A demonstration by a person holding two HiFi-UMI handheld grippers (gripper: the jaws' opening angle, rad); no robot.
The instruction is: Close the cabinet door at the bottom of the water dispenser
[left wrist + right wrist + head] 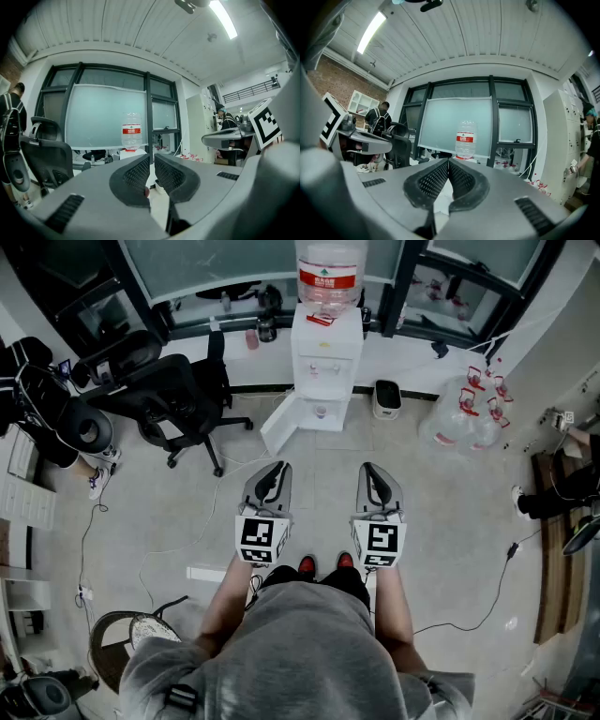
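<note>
While both pairs of jaws sit closed with nothing between them, the left gripper [152, 157] and right gripper [448, 161] point side by side at lower centre of the head view. They are well apart from the water dispenser [325, 352] at top centre, whose bottom cabinet door [281, 424] stands open toward the left.

Bottle [330, 263] on the water dispenser [323, 357]: red label [330, 278] with white print, probably a brand mark, too small to read. No other legible text.
</note>
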